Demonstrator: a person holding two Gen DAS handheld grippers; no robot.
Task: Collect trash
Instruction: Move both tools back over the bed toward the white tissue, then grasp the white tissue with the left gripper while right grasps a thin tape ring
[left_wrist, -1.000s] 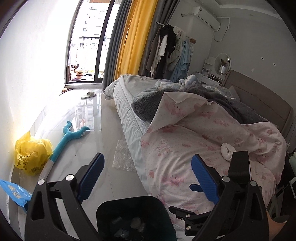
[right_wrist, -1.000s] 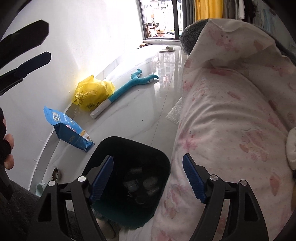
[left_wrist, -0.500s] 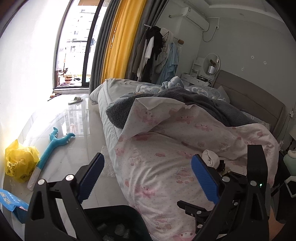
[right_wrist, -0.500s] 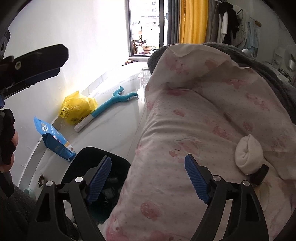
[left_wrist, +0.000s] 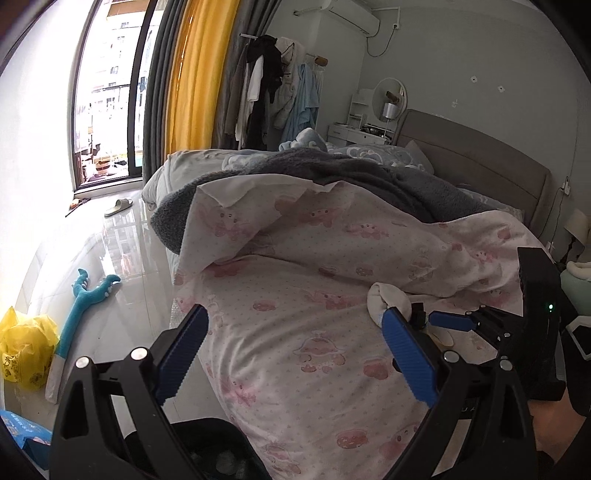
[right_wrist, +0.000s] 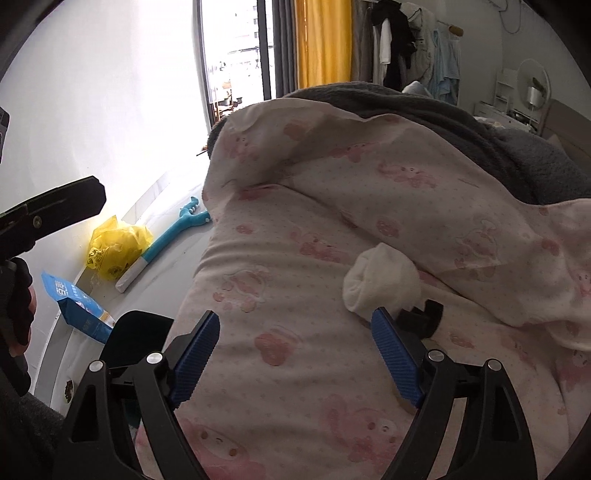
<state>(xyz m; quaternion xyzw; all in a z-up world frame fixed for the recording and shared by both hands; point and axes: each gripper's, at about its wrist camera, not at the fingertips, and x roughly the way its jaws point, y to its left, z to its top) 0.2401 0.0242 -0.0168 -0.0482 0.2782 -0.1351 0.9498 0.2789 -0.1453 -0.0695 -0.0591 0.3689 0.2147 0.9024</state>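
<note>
Trash lay in black bin (left_wrist: 207, 439); white wad (right_wrist: 380, 282) on pink quilt (right_wrist: 295, 295) remained; both grippers (left_wrist: 291, 354) (right_wrist: 295, 354) gaped empty, right jaws just widened

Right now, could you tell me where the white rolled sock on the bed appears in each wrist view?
Left wrist: white rolled sock right of centre on the pink quilt, just above the near blue finger pad.
Right wrist: sock right of centre, beside a small black object.
Shared landmark: yellow bag on the floor.

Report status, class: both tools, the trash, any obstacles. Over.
Left tool open, empty. Right tool open, empty. White crumpled wad on pink patterned duvet, ahead. Small black object beside it.
</note>
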